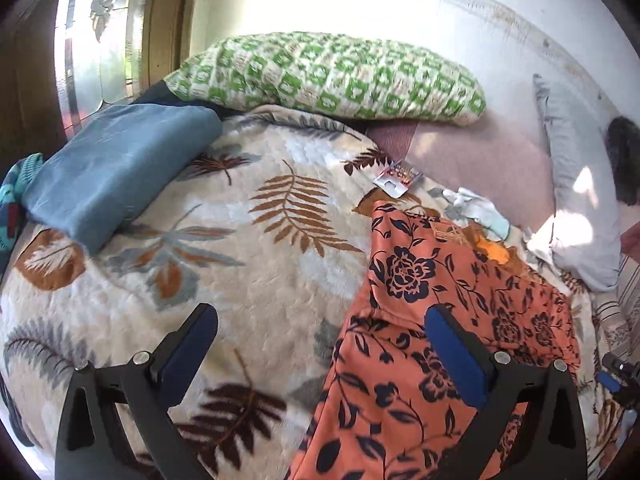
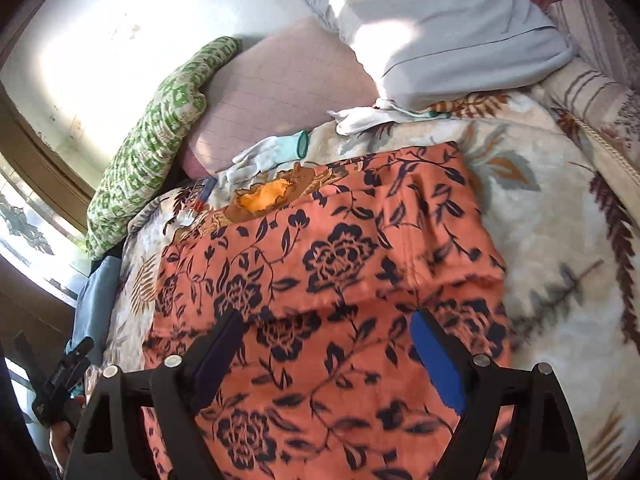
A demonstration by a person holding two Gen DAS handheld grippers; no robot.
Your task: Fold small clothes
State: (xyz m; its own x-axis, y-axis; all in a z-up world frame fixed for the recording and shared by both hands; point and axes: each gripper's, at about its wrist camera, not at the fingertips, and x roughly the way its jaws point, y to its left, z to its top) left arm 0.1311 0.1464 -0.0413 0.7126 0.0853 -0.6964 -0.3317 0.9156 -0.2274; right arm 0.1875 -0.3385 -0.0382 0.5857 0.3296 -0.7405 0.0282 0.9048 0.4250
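Note:
An orange garment with dark blue flowers (image 1: 424, 320) lies spread on a leaf-patterned blanket (image 1: 240, 248), with a fold across its middle (image 2: 360, 292). An orange-brown lace piece (image 2: 272, 192) peeks out at its far end. My left gripper (image 1: 322, 314) hovers open over the garment's left edge; one finger is above the blanket, the other above the cloth, and nothing is between the pads. My right gripper (image 2: 327, 318) hangs open above the garment's middle, holding nothing. The right gripper's tip (image 1: 616, 372) shows at the left view's right edge.
A folded blue cloth (image 1: 116, 172) lies at the blanket's left. A green-patterned pillow (image 1: 328, 76), a pink pillow (image 2: 288, 80) and a grey pillowcase (image 2: 448, 36) line the far side by the wall. White gloves (image 2: 268, 154) and a small packet (image 1: 396, 178) lie beyond the garment.

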